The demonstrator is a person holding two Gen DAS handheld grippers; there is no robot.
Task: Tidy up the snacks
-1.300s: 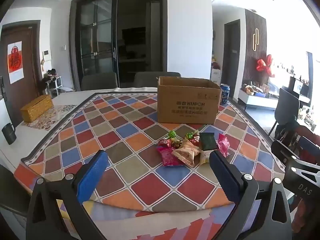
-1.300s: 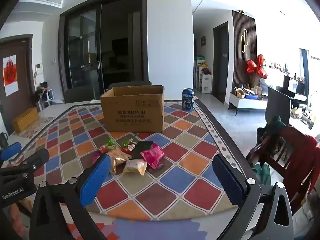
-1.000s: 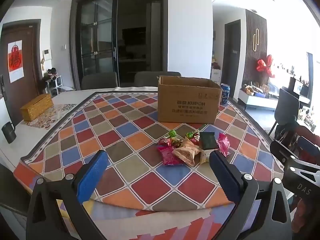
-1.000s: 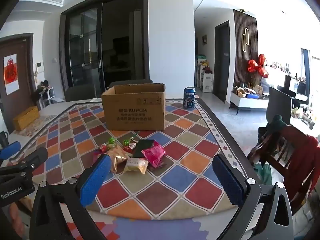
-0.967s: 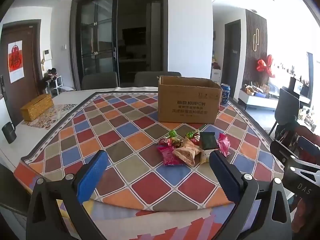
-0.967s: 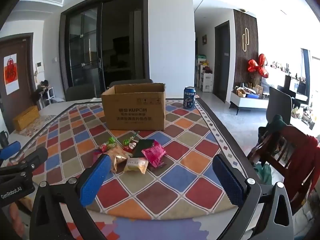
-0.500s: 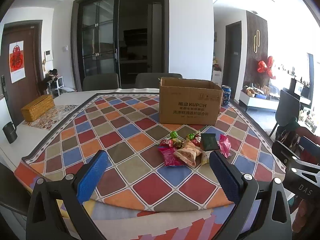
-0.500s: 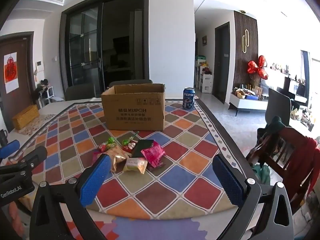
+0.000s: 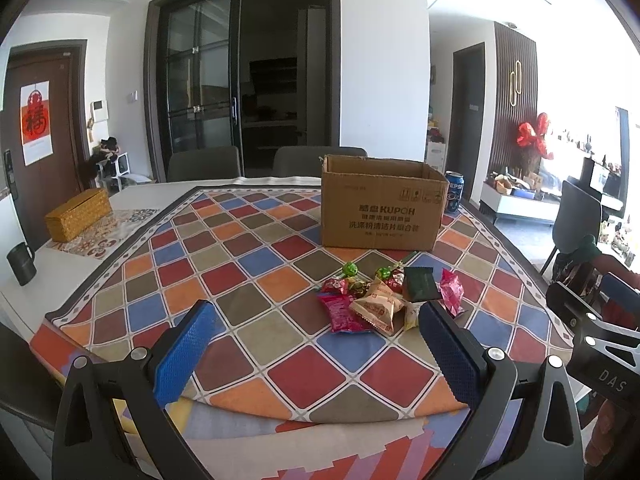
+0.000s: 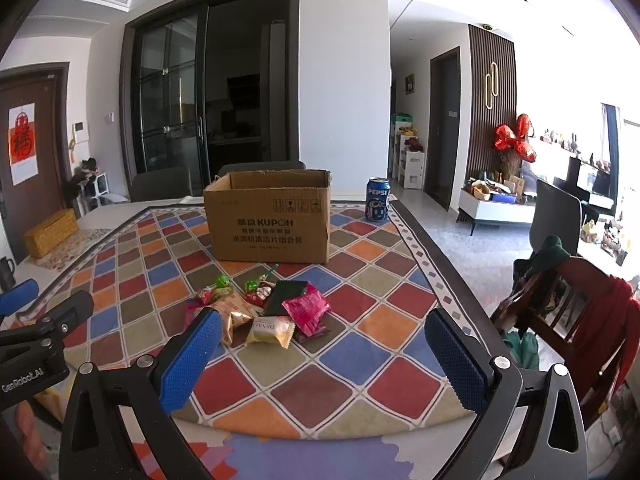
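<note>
The snack pile [image 9: 384, 300] lies on the checkered tabletop [image 9: 248, 280], just in front of the open cardboard box [image 9: 380, 212]. Nearer than the pile, the left claw [image 9: 316, 344] and right claw [image 10: 320, 352] hover, both spread apart and empty.

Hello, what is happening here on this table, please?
A person holds two grippers, both open and empty, above the near table edge. The left gripper and right gripper face a pile of snack packets on the checkered tablecloth. Behind it stands an open cardboard box, beside a Pepsi can. Nothing is picked up yet.
</note>
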